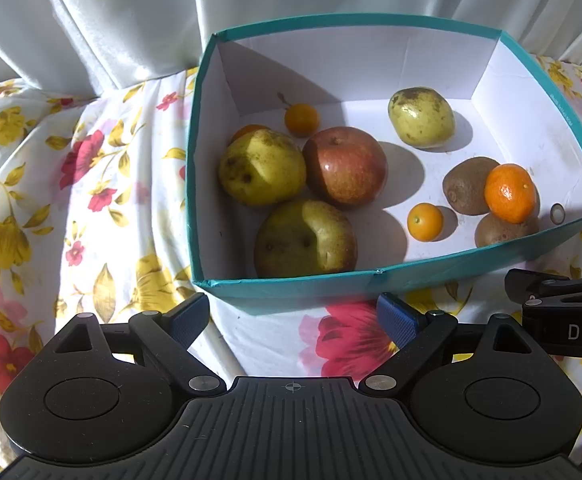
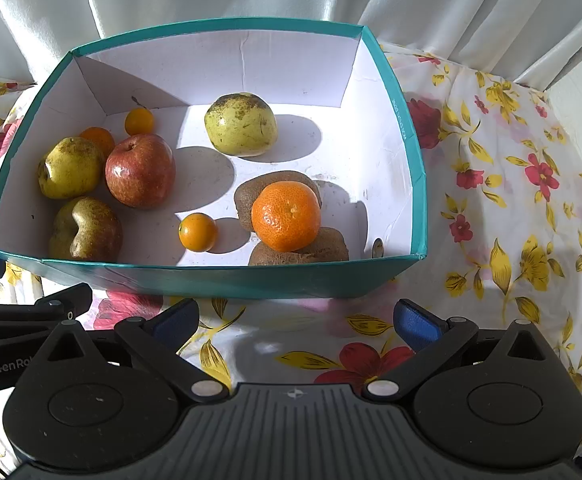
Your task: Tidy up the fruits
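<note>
From the left wrist, my left gripper (image 1: 293, 320) hangs spread and empty before the teal cardboard box (image 1: 291, 282) holding the fruits. From the right wrist, my right gripper (image 2: 297, 324) gapes empty too; I'd next reach the bright orange mandarin (image 2: 285, 216) perched on brown kiwis (image 2: 299, 254).

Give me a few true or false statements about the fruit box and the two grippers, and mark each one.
1. The mandarin rests on top of two kiwis. True.
2. The red apple lies outside the teal box. False: it sits inside, beside two yellow-green pears.
3. The left gripper holds a pear. False: it is open and empty, in front of the box.
4. The right gripper is open, over the floral cloth. True.
5. The box has a lid on. False: it is open-topped.
</note>
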A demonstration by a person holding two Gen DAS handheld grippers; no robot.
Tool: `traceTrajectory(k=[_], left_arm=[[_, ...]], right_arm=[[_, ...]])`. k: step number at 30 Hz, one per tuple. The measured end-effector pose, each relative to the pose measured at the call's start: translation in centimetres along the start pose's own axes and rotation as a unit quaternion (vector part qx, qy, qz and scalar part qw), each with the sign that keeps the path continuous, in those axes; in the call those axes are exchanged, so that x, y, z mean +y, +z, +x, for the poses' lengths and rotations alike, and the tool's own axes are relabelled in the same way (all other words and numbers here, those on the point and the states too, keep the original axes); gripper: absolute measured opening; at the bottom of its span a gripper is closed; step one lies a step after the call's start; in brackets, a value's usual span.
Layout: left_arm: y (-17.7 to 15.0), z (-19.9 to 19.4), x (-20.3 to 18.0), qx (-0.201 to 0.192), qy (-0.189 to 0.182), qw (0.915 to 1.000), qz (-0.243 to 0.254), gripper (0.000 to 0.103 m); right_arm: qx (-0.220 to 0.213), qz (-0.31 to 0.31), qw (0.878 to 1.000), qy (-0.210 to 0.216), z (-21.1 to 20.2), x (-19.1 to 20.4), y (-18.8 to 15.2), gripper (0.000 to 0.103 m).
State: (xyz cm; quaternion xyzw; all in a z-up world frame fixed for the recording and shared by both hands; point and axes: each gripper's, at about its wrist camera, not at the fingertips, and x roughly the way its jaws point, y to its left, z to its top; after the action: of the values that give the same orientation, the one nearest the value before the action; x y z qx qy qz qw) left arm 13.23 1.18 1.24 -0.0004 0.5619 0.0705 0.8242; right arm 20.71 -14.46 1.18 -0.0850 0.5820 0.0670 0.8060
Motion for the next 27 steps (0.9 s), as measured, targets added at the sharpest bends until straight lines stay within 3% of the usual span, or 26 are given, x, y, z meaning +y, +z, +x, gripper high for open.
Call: traceTrajectory(k=[27], left_arm=[[-0.05,0.17,-0.17,0.000,0.000,0.9999,0.012,0.094]], right_arm=[[-0.001,-0.004,1.000,-0.002,0.00,0.04,0.15,0.103]])
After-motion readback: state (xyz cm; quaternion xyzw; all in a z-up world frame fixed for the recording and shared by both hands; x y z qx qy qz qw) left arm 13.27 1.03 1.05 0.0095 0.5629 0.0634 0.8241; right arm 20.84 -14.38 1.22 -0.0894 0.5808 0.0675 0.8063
